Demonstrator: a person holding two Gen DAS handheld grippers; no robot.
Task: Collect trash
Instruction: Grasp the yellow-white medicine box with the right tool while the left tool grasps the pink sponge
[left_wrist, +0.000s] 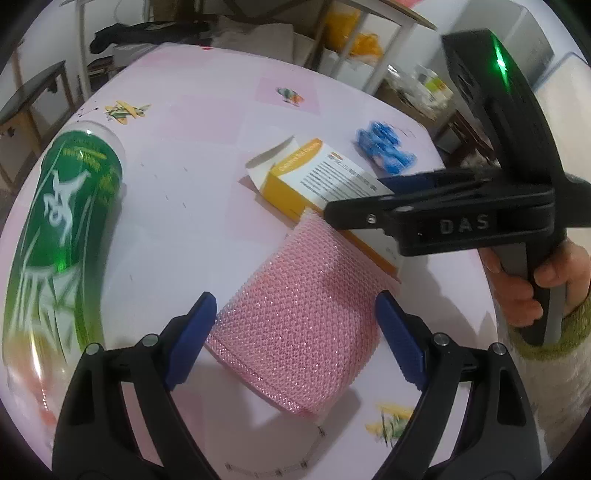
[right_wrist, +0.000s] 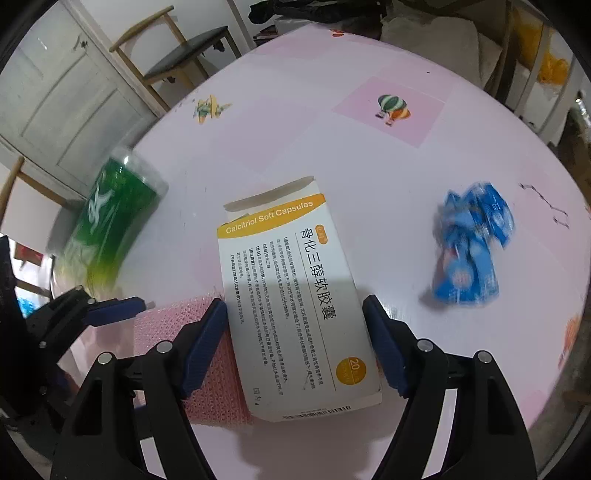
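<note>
Right gripper (right_wrist: 295, 332) spread, straddling the light, crushable capsule box (right_wrist: 291, 295) at table (right_wrist: 369, 166) centre, pads not touching; take its long sides; left gripper (left_wrist: 295, 332) unclenched around the soft pink mesh roll (left_wrist: 299, 325) at box's 8 o'clock.

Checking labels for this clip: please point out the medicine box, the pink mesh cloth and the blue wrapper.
medicine box (right_wrist: 291, 295), right wrist view, on its printed white top face.
pink mesh cloth (left_wrist: 299, 317), left wrist view, on the middle of its weave.
blue wrapper (right_wrist: 469, 254), right wrist view, on its crumpled centre.
</note>
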